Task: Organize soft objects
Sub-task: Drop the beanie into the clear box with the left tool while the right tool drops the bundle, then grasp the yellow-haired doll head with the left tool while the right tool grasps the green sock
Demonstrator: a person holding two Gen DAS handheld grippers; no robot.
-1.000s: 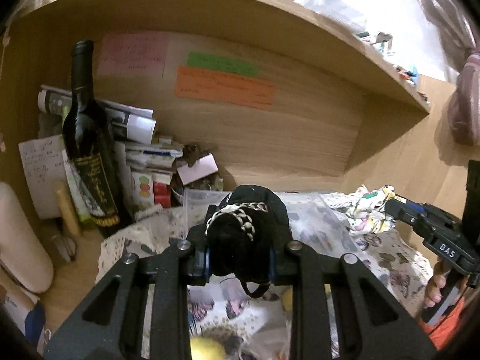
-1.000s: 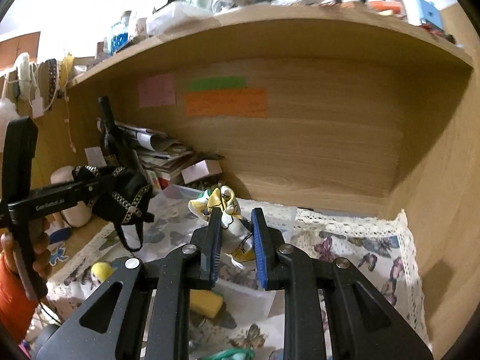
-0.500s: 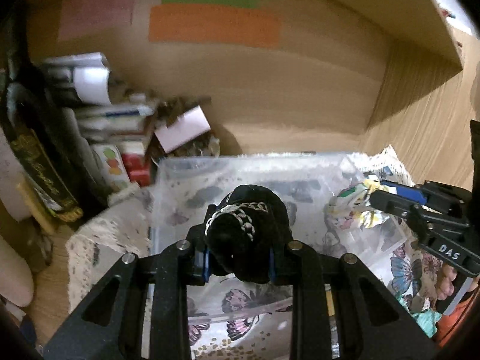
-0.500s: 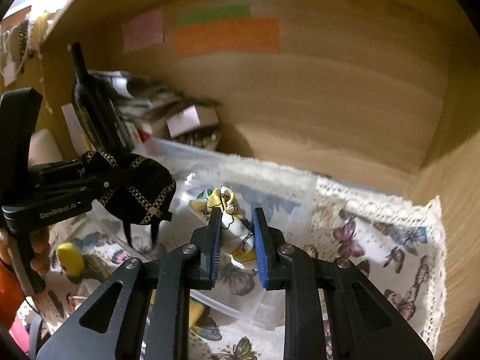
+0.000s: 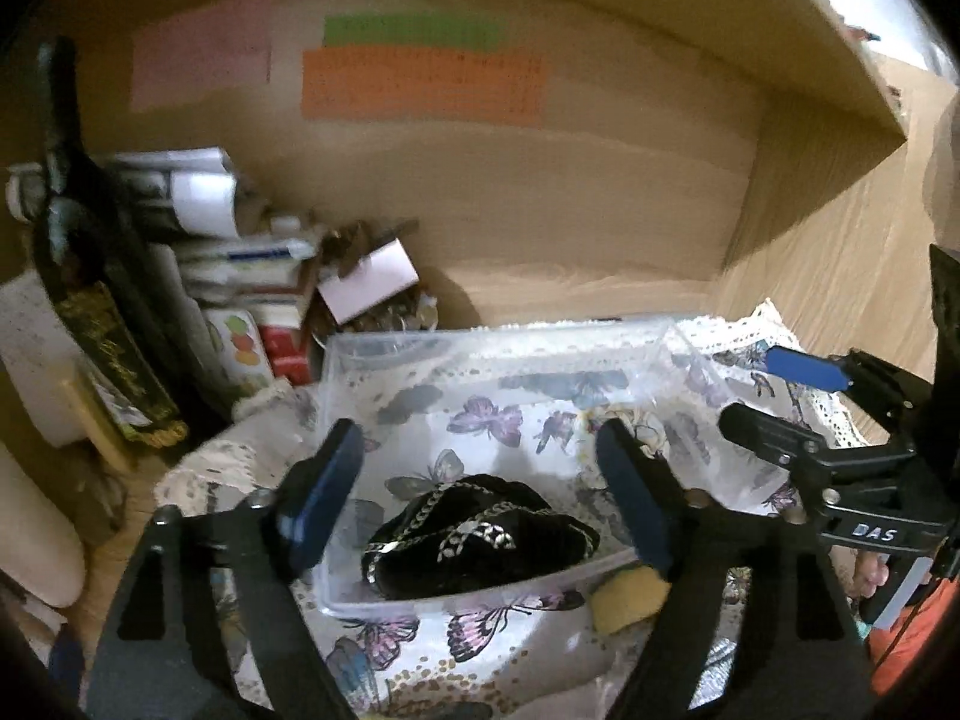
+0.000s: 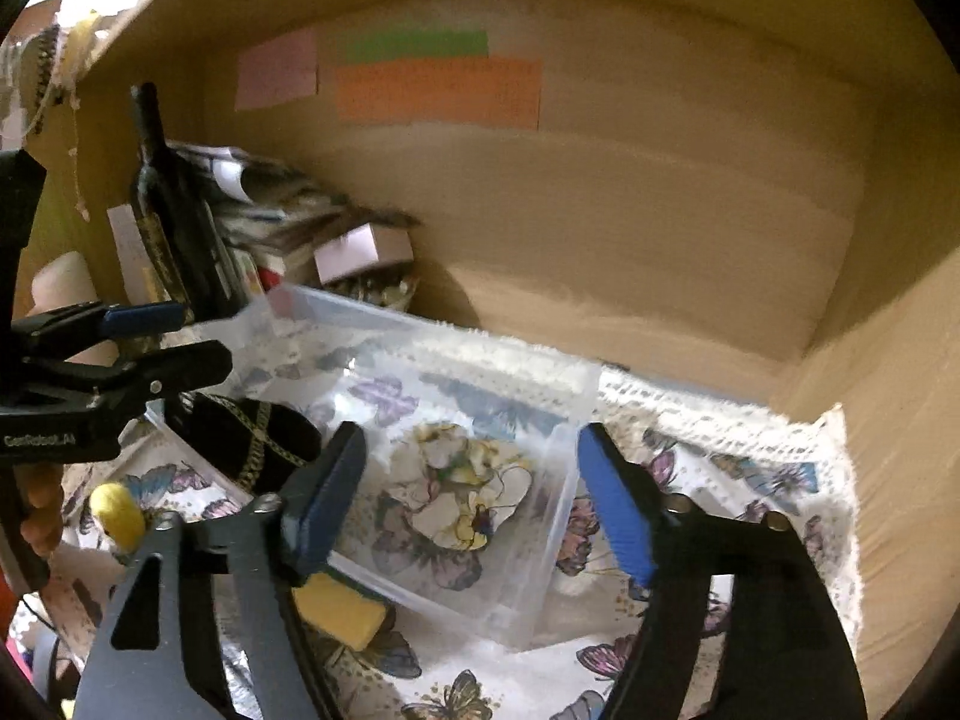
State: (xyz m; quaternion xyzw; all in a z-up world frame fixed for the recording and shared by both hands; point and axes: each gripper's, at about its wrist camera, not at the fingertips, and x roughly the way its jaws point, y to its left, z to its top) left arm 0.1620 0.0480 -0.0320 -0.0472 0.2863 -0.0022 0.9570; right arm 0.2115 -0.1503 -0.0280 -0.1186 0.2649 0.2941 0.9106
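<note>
While both tongs gape | clear bin (image 5: 384, 354) holds black pouch (image 5: 480, 534), floral scarf (image 6: 474, 498) (crumpled)

A wooden alcove closes in under a curved shelf (image 5: 690, 18). Its back wall (image 6: 660, 192) carries a pink note (image 5: 201, 63), a green strip (image 5: 414, 30) and an orange sheet (image 6: 438, 90). The surface wears a butterfly-printed cloth (image 6: 720, 480) edged with lace. A dark bottle (image 6: 174, 222) stands at the left beside stacked papers (image 5: 198, 198). The light is dim and yellowish.

black chain-trimmed pouch (image 5: 480, 534) and floral scarf (image 6: 471, 492), both loose inside clear bin (image 5: 498, 348)
</note>
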